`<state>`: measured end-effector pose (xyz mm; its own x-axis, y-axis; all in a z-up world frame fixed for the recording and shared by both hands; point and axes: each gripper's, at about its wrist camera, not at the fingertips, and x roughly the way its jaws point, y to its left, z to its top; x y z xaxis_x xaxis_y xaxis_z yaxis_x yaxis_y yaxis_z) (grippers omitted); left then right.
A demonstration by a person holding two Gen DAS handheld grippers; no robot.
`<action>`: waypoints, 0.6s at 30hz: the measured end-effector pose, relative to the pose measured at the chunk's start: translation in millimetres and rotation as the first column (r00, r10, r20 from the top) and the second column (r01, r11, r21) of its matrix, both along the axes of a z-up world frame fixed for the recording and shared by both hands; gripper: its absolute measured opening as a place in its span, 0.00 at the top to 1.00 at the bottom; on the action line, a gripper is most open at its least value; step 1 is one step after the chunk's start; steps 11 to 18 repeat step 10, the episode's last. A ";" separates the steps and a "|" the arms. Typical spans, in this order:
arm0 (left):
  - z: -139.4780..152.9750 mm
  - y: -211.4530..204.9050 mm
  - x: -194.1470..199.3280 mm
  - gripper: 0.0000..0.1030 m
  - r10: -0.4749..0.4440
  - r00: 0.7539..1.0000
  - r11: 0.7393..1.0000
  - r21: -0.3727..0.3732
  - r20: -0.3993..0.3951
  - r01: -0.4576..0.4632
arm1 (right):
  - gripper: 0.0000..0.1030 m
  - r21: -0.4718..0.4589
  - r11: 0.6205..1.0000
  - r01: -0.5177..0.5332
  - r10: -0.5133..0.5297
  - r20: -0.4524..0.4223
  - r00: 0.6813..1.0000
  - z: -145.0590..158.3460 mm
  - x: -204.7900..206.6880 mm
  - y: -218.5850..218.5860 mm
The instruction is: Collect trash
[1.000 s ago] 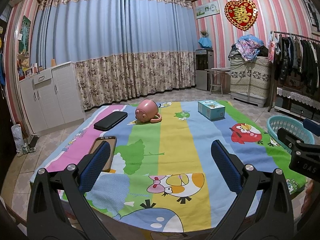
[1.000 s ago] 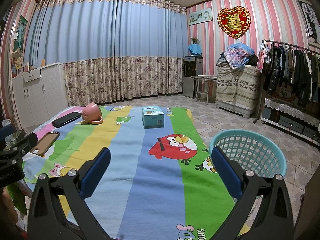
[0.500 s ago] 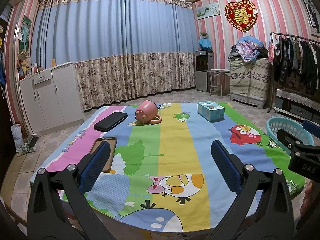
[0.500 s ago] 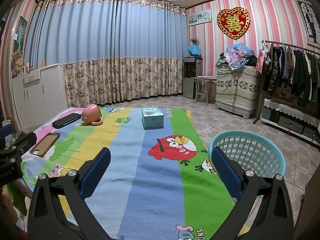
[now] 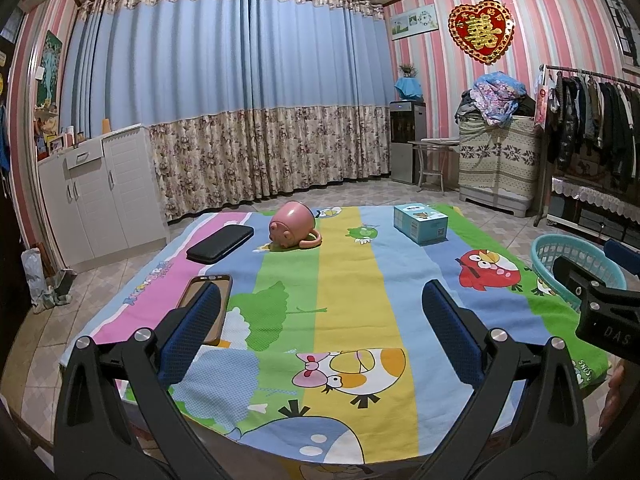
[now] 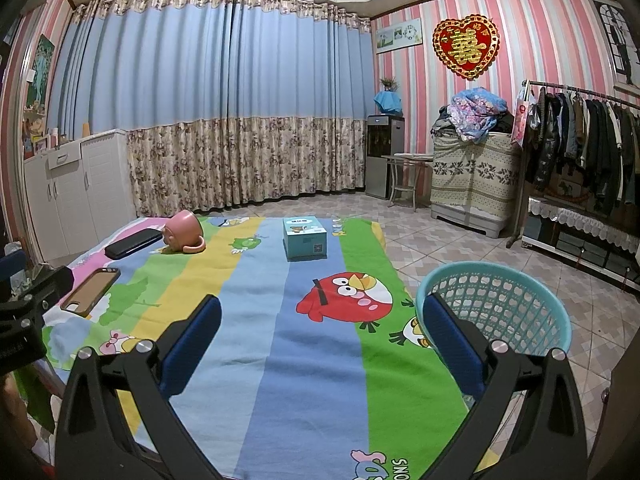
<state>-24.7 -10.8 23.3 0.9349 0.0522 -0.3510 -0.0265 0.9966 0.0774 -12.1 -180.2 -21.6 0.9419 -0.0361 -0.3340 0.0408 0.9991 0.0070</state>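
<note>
A colourful cartoon cloth [image 5: 348,280] covers the table. On it lie a tipped pink mug [image 5: 292,226], a light blue box [image 5: 420,223], a black case [image 5: 220,243] and a brown phone case [image 5: 208,300]. A teal basket [image 6: 504,308] stands off the table's right edge. My left gripper [image 5: 322,312] is open and empty over the near edge. My right gripper [image 6: 322,324] is open and empty, its right finger in front of the basket. The mug [image 6: 185,233], the box [image 6: 304,237] and the phone case [image 6: 91,292] also show in the right wrist view.
White cabinets [image 5: 96,196] stand at the left, curtains [image 5: 248,120] behind. A covered chest [image 5: 496,164], a clothes rack [image 5: 592,120] and a water dispenser [image 5: 408,140] stand at the right on the tiled floor.
Both grippers have drifted very slightly; the views are almost the same. Nothing on the table has moved.
</note>
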 end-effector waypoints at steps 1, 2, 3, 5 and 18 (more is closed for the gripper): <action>-0.6 0.2 -1.3 0.05 0.000 1.000 1.000 0.003 0.002 0.000 | 0.04 -0.001 1.000 0.000 0.000 0.000 1.000 0.1 0.3 0.8; -0.5 -0.5 -2.2 0.05 -0.001 1.000 1.000 0.004 0.003 0.001 | 0.04 -0.003 1.000 0.000 0.000 0.000 1.000 0.4 0.5 1.1; -0.9 -0.9 -3.4 0.05 -0.001 1.000 1.000 0.004 0.003 0.001 | 0.04 -0.001 1.000 0.000 0.000 0.000 1.000 0.7 -0.2 -0.1; -0.2 -1.2 -2.2 0.05 0.001 1.000 1.000 0.003 0.003 -0.001 | 0.04 0.001 1.000 0.000 0.000 0.001 1.000 0.6 -0.2 -0.1; -0.6 -1.2 -2.4 0.05 -0.001 1.000 1.000 -0.002 0.000 0.001 | 0.04 0.000 1.000 0.001 -0.001 0.001 1.000 0.4 -0.4 -0.4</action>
